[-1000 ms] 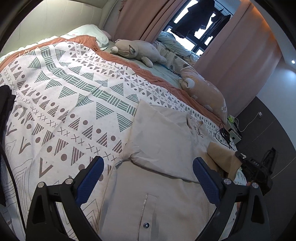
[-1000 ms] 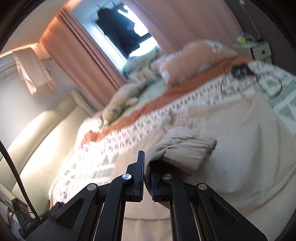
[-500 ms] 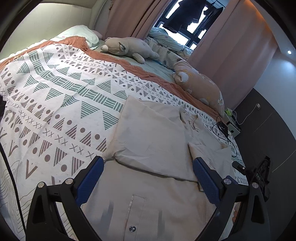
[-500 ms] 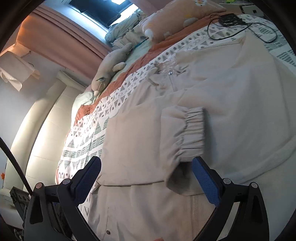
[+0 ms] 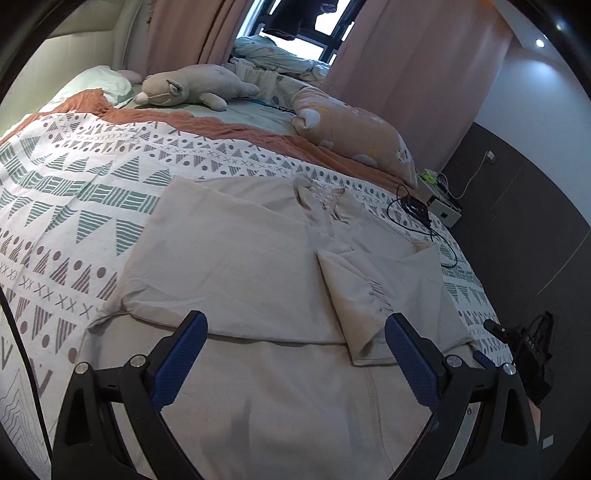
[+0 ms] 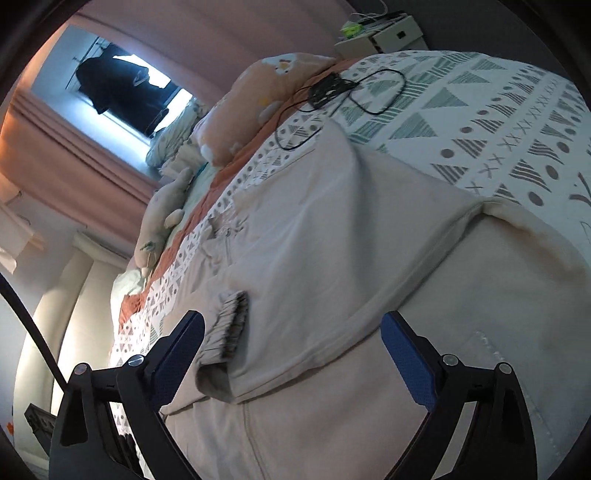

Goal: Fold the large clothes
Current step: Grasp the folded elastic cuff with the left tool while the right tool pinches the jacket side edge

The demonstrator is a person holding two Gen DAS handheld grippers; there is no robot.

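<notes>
A beige jacket (image 5: 236,258) lies flat on the patterned bedspread (image 5: 74,192), with both sleeves folded in over its chest. The right sleeve's gathered cuff (image 5: 373,295) rests near the middle of the jacket. My left gripper (image 5: 295,354) hovers open over the jacket's lower half, holding nothing. My right gripper (image 6: 291,354) stands wide over the folded sleeve, and its jaws are closing a little. The cuff (image 6: 229,325) lies just beyond its left finger, and the pads press on nothing.
A plush toy (image 5: 192,85) and a peach pillow (image 5: 351,133) lie at the head of the bed. A black cable with a small device (image 6: 332,88) sits on the bedspread beside the jacket's shoulder. A nightstand (image 6: 380,35) stands past the bed's edge, and pink curtains hang behind.
The right gripper let go of the sleeve cuff, opened wide and drew back; the sleeve now lies folded on the jacket. The left gripper slid sideways along the jacket, still open.
</notes>
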